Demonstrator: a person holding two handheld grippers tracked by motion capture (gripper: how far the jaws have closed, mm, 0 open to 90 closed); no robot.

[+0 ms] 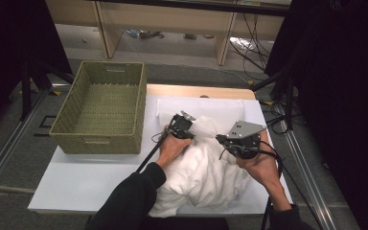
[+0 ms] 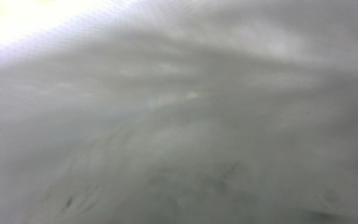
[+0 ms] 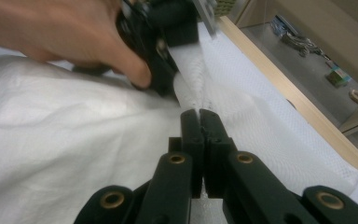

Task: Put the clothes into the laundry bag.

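Note:
A large white cloth (image 1: 206, 167) lies crumpled across the front of the white table (image 1: 76, 177). My left gripper (image 1: 186, 134) is pushed into its upper left part, and cloth (image 2: 177, 116) lies blurred right against the left gripper view's lens. In the right gripper view the left gripper (image 3: 172, 86) sits under a hand, and a raised ridge of cloth (image 3: 191, 88) runs from it to my right gripper (image 3: 199, 114). The right jaws are shut, pinching that ridge at their tips. In the high view the right gripper (image 1: 219, 138) faces the left one, a short gap apart.
A green woven basket (image 1: 139, 105) stands open on the table's left rear. A flatter waffle-textured white layer (image 3: 270, 121) reaches toward the table's wooden far edge (image 3: 279, 84). Shelving and cables lie on the floor beyond, and dark stands flank the table.

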